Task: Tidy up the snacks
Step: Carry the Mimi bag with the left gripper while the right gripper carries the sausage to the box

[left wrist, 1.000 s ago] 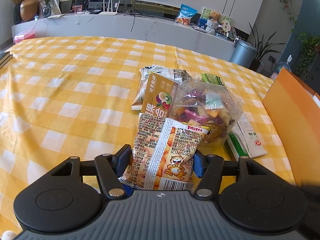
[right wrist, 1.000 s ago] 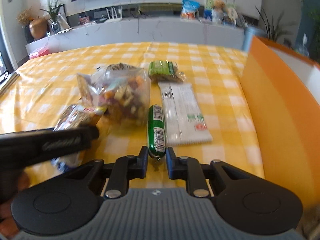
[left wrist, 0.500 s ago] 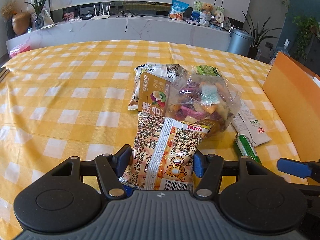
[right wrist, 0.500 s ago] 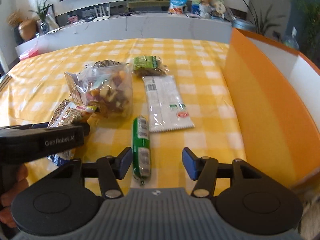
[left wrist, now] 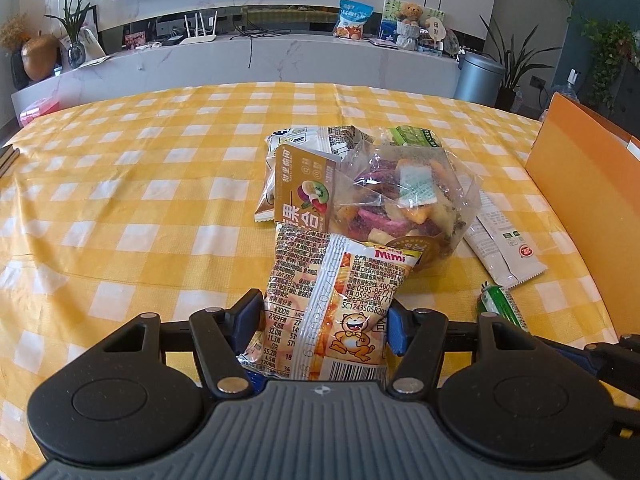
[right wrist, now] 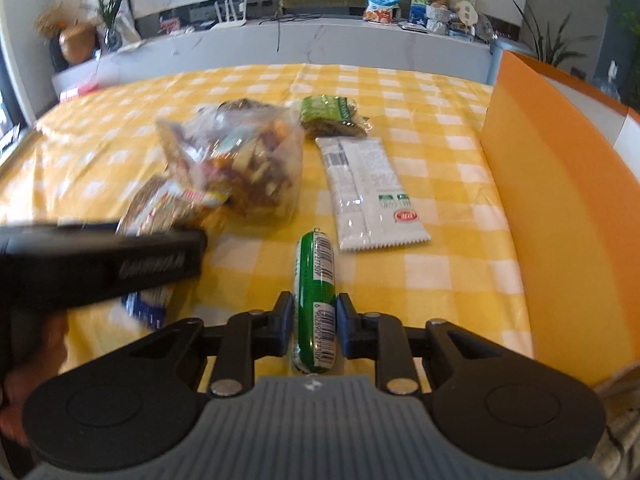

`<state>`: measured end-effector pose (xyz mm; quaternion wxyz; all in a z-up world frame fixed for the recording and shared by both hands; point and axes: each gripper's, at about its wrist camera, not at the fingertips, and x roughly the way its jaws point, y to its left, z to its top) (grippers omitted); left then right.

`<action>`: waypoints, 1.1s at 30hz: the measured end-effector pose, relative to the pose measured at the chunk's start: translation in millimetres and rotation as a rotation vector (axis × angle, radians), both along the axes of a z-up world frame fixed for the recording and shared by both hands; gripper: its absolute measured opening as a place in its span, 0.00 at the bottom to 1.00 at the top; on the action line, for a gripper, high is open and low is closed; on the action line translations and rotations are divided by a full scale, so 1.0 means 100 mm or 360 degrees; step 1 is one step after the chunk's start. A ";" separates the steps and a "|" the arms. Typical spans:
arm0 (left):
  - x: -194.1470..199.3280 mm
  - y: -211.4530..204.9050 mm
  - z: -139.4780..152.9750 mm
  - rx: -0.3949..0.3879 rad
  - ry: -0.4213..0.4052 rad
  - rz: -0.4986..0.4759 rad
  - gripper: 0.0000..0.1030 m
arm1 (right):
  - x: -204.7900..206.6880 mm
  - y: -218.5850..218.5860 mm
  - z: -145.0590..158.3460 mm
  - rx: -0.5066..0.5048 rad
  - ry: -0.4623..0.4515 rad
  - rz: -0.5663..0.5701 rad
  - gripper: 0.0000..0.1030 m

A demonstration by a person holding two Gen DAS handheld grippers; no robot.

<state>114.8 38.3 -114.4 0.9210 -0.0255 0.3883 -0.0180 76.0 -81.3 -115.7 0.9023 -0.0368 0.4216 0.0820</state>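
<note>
My left gripper (left wrist: 324, 320) is shut on an orange Mimi snack bag (left wrist: 332, 300), holding it by its lower end over the yellow checked tablecloth (left wrist: 120, 200). My right gripper (right wrist: 314, 320) is shut on a green sausage stick (right wrist: 314, 280), which also shows in the left wrist view (left wrist: 502, 306). Behind them lie a clear bag of dried fruit (left wrist: 404, 204), a brown fruit packet (left wrist: 300, 192), a white wrapper bar (right wrist: 368, 192) and a small green packet (right wrist: 332, 114). An orange box (right wrist: 560, 208) stands at the right.
The left gripper's black body (right wrist: 100, 268) crosses the left of the right wrist view. A white counter (left wrist: 240, 60) with a trash bin (left wrist: 478, 80) stands beyond the table. The orange box wall (left wrist: 592, 200) rises along the table's right side.
My right gripper opened half a second ago, then closed on the green sausage stick nearer its middle. The left gripper kept its hold on the Mimi bag and swung slightly left.
</note>
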 end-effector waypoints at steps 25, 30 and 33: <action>-0.39 -0.16 0.35 -0.0143 -0.0121 -0.0243 0.65 | -0.36 -0.30 0.50 0.0202 -0.0450 0.0026 0.20; -0.45 -0.33 0.50 -0.0152 -0.0184 -0.0325 0.65 | -0.48 -0.54 0.81 0.0317 -0.0594 -0.0013 0.20; -0.43 -0.40 0.59 -0.0233 -0.0175 -0.0372 0.65 | -0.56 -0.73 0.95 0.0351 -0.0668 -0.0077 0.20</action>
